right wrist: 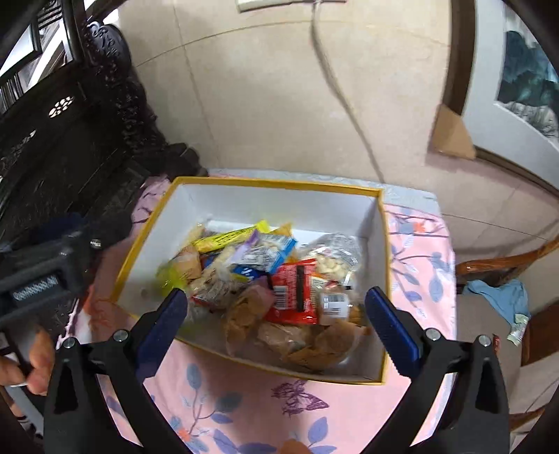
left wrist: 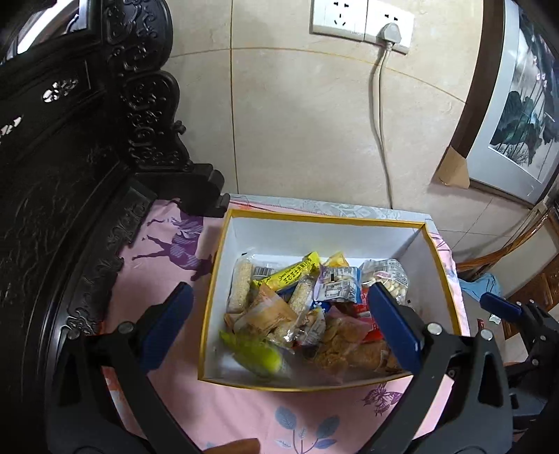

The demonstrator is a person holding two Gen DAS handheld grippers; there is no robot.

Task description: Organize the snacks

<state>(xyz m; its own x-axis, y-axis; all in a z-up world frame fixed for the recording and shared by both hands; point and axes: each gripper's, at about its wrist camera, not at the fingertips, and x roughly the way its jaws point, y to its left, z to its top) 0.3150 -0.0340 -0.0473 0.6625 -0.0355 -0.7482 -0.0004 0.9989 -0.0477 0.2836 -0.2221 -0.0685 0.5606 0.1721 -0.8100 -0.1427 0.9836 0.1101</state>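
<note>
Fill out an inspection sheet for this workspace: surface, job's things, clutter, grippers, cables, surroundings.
Surface: pink floral cloth over a small table.
Job's things: yellow-rimmed box holding a heap of snack packets.
Clutter: nothing seen on the cloth.
Grippers: left gripper and right gripper both open, empty, above the box.
Cables: white cord plugged into wall socket.
Surroundings: dark carved furniture, framed painting, wooden chair.

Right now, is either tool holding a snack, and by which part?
Nothing is held. The left tool and the right tool both stand wide open above the box; the snacks lie inside it.
</note>
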